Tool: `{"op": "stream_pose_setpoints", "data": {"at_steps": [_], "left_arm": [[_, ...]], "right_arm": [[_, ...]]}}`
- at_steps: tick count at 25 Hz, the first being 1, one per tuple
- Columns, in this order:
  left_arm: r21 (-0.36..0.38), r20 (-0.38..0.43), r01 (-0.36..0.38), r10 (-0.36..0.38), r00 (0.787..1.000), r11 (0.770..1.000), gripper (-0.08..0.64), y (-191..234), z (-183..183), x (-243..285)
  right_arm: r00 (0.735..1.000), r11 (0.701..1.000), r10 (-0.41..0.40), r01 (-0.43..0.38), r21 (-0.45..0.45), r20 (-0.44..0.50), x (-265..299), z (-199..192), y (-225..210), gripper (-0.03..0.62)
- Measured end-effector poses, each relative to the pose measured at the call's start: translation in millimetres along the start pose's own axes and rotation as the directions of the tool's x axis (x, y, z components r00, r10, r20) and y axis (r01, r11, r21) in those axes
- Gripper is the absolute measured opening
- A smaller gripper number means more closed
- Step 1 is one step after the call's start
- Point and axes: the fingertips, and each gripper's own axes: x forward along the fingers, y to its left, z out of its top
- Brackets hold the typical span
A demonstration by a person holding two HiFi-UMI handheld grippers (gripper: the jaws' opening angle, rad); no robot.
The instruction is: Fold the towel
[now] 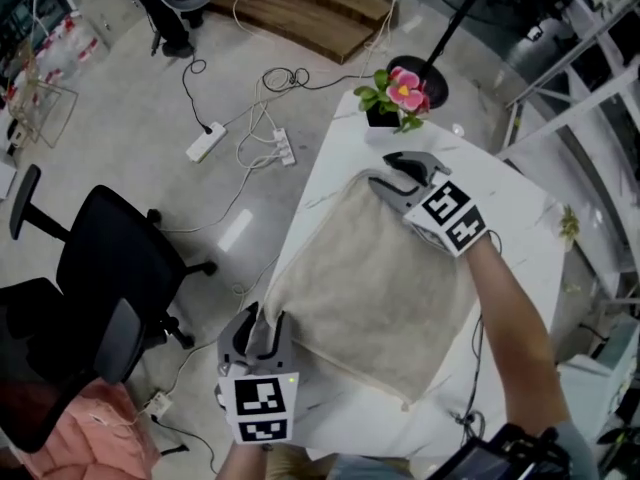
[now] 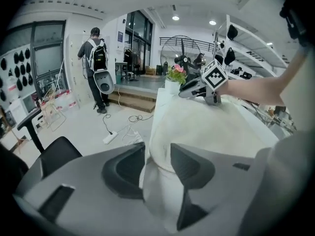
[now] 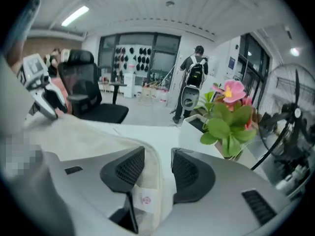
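A beige towel (image 1: 370,298) lies spread flat on the white table (image 1: 520,228). My left gripper (image 1: 262,326) sits at its near left corner; in the left gripper view that corner of the towel (image 2: 206,127) stands loosely between the open jaws of the left gripper (image 2: 156,166). My right gripper (image 1: 385,173) rests at the far corner. There, in the right gripper view, the towel's hem (image 3: 88,136) with a small white label (image 3: 145,199) lies between the parted jaws of the right gripper (image 3: 157,168), with a gap to the right pad.
A potted pink flower (image 1: 400,96) stands at the table's far edge, close beside the right gripper. A black office chair (image 1: 110,268) stands left of the table. Cables and a power strip (image 1: 205,143) lie on the floor. A person with a backpack (image 2: 96,63) stands far off.
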Motion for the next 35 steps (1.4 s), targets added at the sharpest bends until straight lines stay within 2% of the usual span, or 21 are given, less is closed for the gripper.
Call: {"op": "stream_pose_setpoints", "data": {"at_steps": [1,3,6,8,10,12,14,16,18,19,21,23,25,27,29,31,33,35], "left_arm": [[0.000,0.020,0.005,-0.005,1.000,1.000,0.180,2,6,-6],[0.004,0.070,-0.010,0.009,0.998,1.000,0.202,7,21,-20],[0.012,0.116,-0.020,0.018,0.993,1.000,0.202,3,36,-40],[0.038,0.127,0.017,-0.022,0.992,0.999,0.197,-17,43,-48],[0.076,0.124,0.089,-0.098,0.987,0.993,0.170,-54,48,-51],[0.105,0.098,0.185,-0.196,0.976,0.977,0.145,-103,47,-54],[0.122,0.055,0.291,-0.299,0.953,0.949,0.116,-155,39,-57],[0.139,0.004,0.373,-0.377,0.926,0.917,0.093,-198,18,-54],[0.157,-0.050,0.423,-0.421,0.906,0.892,0.084,-227,-10,-46],[0.158,-0.081,0.440,-0.433,0.898,0.884,0.081,-237,-22,-41],[0.149,-0.142,0.462,-0.444,0.885,0.874,0.077,-250,-42,-35],[0.148,-0.182,0.461,-0.434,0.883,0.875,0.074,-254,-54,-34],[0.153,-0.201,0.449,-0.417,0.886,0.880,0.069,-256,-59,-35],[0.160,-0.210,0.439,-0.404,0.890,0.884,0.066,-261,-55,-37],[0.172,-0.216,0.434,-0.396,0.893,0.884,0.066,-266,-51,-39],[0.177,-0.227,0.433,-0.391,0.892,0.884,0.063,-267,-53,-40],[0.176,-0.247,0.435,-0.389,0.888,0.883,0.060,-270,-60,-40],[0.177,-0.282,0.451,-0.394,0.875,0.875,0.050,-277,-71,-41]], "right_arm": [[0.999,0.999,0.017,-0.018,0.042,0.040,-11,11,-1,0.189],[0.993,0.997,0.005,-0.015,0.081,0.117,-37,33,-7,0.193],[0.979,0.993,-0.058,0.037,0.110,0.194,-79,54,-23,0.192],[0.972,0.987,-0.109,0.082,0.135,0.209,-110,51,-35,0.190],[0.972,0.980,-0.154,0.127,0.153,0.175,-143,29,-44,0.147],[0.982,0.978,-0.154,0.137,0.156,0.105,-174,-5,-42,0.107],[0.994,0.987,-0.099,0.093,0.133,0.041,-196,-39,-18,0.055],[1.000,0.995,-0.024,0.025,0.091,-0.013,-204,-71,19,0.046],[0.996,0.999,0.011,-0.007,0.035,-0.092,-199,-109,48,0.048],[0.990,1.000,-0.001,0.002,0.005,-0.140,-195,-129,52,0.046],[0.971,0.998,-0.057,0.052,-0.029,-0.233,-192,-166,42,0.037],[0.949,0.994,-0.113,0.108,-0.033,-0.293,-198,-187,26,0.029],[0.947,0.986,-0.167,0.160,-0.048,-0.276,-211,-178,18,0.021],[0.966,0.982,-0.187,0.181,-0.050,-0.179,-225,-149,16,0.017],[0.987,0.989,-0.143,0.141,-0.038,-0.072,-230,-122,25,0.017],[0.996,0.997,-0.074,0.073,-0.036,-0.041,-221,-117,39,0.018],[0.994,0.998,-0.017,0.011,-0.057,-0.106,-204,-137,52,0.018],[0.984,0.998,0.026,-0.037,-0.059,-0.175,-195,-162,59,0.020]]}}
